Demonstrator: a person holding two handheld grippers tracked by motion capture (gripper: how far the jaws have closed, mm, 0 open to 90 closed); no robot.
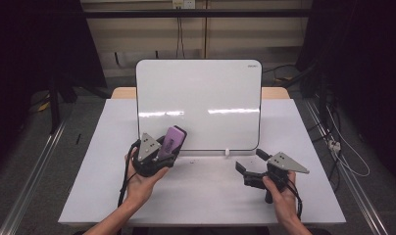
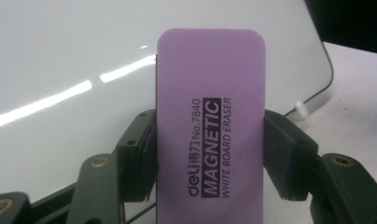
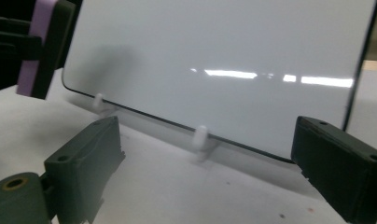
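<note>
Eraser [image 2: 210,135] lower end cut off; felt side hidden.

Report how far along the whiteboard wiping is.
Done: the left gripper is shut on the purple eraser, lifted off the table. In hand: the eraser is held up near the whiteboard, by its lower left corner. Left: any wiping; the board surface looks clean, so I cannot tell what remains. The right gripper is open, with nothing between its jaws, facing the board's lower edge.
</note>
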